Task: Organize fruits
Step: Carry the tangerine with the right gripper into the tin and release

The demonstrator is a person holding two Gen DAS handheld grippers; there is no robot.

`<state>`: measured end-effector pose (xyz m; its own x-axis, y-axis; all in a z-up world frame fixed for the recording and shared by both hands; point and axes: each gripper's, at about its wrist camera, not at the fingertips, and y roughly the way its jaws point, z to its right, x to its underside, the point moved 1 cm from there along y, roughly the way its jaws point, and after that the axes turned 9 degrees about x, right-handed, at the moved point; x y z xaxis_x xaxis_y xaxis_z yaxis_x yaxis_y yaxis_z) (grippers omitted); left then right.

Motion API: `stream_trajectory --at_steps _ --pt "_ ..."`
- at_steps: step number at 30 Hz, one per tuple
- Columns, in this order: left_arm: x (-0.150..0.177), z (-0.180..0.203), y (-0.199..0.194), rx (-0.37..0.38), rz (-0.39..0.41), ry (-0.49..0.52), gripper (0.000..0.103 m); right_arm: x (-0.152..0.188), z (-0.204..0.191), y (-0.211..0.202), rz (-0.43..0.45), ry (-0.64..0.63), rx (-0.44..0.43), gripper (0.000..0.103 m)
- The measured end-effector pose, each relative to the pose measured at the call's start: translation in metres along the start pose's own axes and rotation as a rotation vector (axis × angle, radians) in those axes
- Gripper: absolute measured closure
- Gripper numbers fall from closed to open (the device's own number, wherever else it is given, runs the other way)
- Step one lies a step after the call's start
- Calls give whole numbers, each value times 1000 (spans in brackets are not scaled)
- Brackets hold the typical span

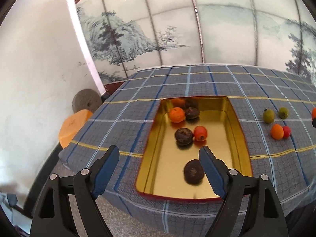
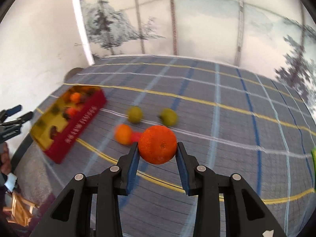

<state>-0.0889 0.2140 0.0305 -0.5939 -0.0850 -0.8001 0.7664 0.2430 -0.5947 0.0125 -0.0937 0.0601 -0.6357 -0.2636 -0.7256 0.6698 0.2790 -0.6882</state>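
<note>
A gold-lined red tin tray (image 1: 233, 138) lies on the checked tablecloth and holds several fruits: an orange (image 1: 177, 115), a red-orange fruit (image 1: 200, 133) and dark brown fruits (image 1: 184, 136). My left gripper (image 1: 159, 155) is open and empty above the tray's near end, by a dark fruit (image 1: 194, 171). My right gripper (image 2: 157, 146) is shut on an orange (image 2: 157, 144), held above the cloth. Two green fruits (image 2: 134, 114) (image 2: 168, 117), a small orange (image 2: 123, 134) and a small red fruit (image 2: 136, 137) lie on the cloth beyond it. The tray (image 2: 79, 124) shows at left.
The loose fruits also show right of the tray in the left wrist view (image 1: 276, 131). An orange stool (image 1: 73, 126) and a grey round stone (image 1: 86, 101) stand left of the table. A painted screen (image 1: 177, 29) backs the table. A green object (image 2: 313, 158) sits at the far right edge.
</note>
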Motion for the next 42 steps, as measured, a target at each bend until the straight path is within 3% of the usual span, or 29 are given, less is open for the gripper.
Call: stream_trajectory --at_steps 8,18,22,27,42 --pt "11 -17 -10 -45 12 -1 19 -31 -98 -8 33 -149 -185 68" --pt "19 -24 -24 -46 30 25 19 -51 -196 36 -48 -268 -343 68" --pt "22 -27 -28 -90 34 32 19 -55 -220 58 -92 -284 -346 68" --pt "25 -30 -27 -88 23 28 19 -59 -241 85 -159 -281 -348 68" --pt "37 -47 -26 -103 6 22 18 -66 -291 107 -217 -320 -354 68"
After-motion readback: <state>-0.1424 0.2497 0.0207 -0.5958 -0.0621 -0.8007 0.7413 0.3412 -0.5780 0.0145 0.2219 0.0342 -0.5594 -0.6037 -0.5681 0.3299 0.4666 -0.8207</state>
